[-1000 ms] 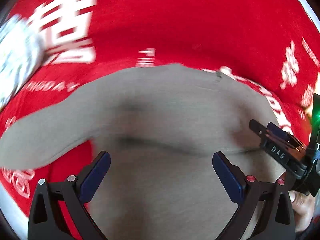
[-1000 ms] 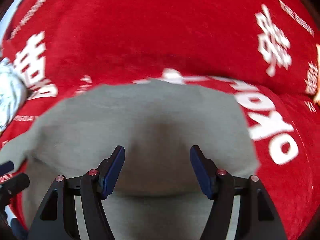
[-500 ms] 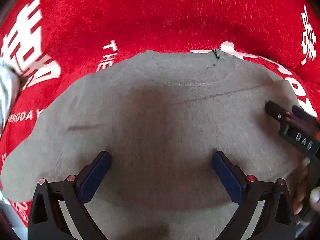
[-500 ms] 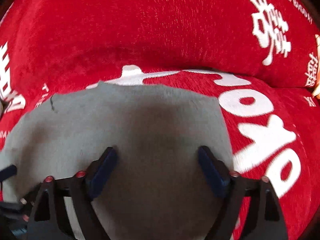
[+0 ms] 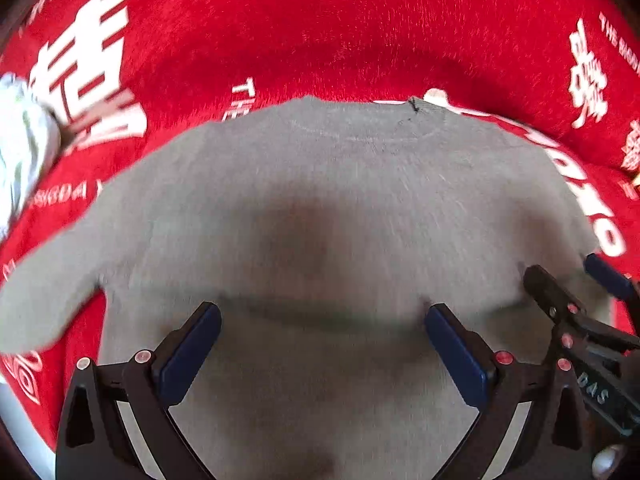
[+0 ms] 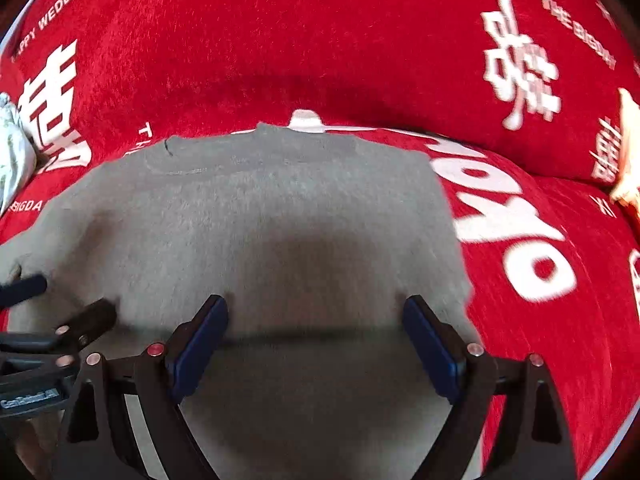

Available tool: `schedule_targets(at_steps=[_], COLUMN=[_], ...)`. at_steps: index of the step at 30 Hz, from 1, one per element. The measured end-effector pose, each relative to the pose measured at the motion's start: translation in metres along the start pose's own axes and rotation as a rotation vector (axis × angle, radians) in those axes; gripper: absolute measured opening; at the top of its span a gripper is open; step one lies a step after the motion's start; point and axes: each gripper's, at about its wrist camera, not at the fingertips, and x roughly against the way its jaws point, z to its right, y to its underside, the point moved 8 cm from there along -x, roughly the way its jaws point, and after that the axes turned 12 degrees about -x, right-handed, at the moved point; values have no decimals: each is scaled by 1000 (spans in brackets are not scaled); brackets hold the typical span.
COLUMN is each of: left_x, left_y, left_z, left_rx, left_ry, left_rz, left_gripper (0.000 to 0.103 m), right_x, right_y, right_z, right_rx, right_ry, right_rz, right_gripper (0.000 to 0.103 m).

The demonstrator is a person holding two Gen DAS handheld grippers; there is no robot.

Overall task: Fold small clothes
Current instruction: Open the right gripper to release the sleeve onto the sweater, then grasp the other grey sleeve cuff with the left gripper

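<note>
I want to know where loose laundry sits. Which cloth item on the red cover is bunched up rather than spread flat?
The white patterned cloth at the far left edge is bunched. The grey sweater lies spread flat under both grippers.

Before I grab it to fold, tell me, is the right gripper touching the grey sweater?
Cannot tell. In the right wrist view the right gripper stands open over the grey sweater, with nothing pinched, but neither view shows whether the fingertips rest on the cloth or hover above it.

one grey sweater (image 5: 320,208) (two claws)
</note>
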Motion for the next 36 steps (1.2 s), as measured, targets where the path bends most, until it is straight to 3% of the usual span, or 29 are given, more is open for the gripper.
schedule_targets(at_steps=[4, 6, 7, 11, 13, 14, 17, 19, 20, 21, 24, 25, 26, 28, 29, 30, 36], left_x=[22, 33, 38, 56, 62, 69, 65, 51, 41, 39, 34, 33, 35, 43, 47, 46, 59], left_y=[25, 40, 47, 93, 125, 148, 193, 211, 215, 216, 199, 194, 192, 183, 179, 175, 168], left_z=[-33, -67, -88, -201, -263, -301, -363, -385, -397, -403, -419, -422, -424, -422, -420, -416, -410], left_rx=[52, 135, 186, 471, 637, 737, 909, 987, 1050, 1088, 1081, 1087, 1093, 1079, 1064, 1060, 987], left_ry=[-58, -78, -97, -215, -327, -420, -515, -470, -393, -367, -391, -404, -422, -444, -418, -361, -478], left_rz=[40, 54, 59, 61, 33, 13, -45, -92, -58, -36, -49, -42, -33, 4, 30, 38, 1], left_gripper=[103, 103, 103, 103, 103, 103, 103, 103, 103, 103, 103, 100, 89, 48, 7, 9, 9], right_x=[12, 5, 6, 2, 1, 1, 1, 0, 0, 0, 0, 0, 0, 0, 0, 0, 0], right_y=[17, 29, 31, 29, 30, 30, 30, 30, 30, 30, 31, 31, 31, 31, 31, 31, 31], right_z=[-12, -21, -23, -23, -20, -20, -21, -21, -21, -21, -20, -20, -20, -20, -20, -20, -20], right_rx=[3, 39, 49, 39, 21, 20, 27, 27, 25, 23, 20, 19, 18, 17, 16, 15, 16], right_ry=[-41, -19, 1, 12, 3, 5, 23, 24, 23, 21, 19, 19, 18, 14, 12, 12, 21], right_rz=[1, -21, 23, 31, 24, 25, 38, 38, 38, 37, 38, 37, 34, 34, 34, 34, 27], right_gripper=[92, 93, 95, 98, 99, 100, 101, 101, 101, 101, 101, 101, 101, 101, 101, 101, 102])
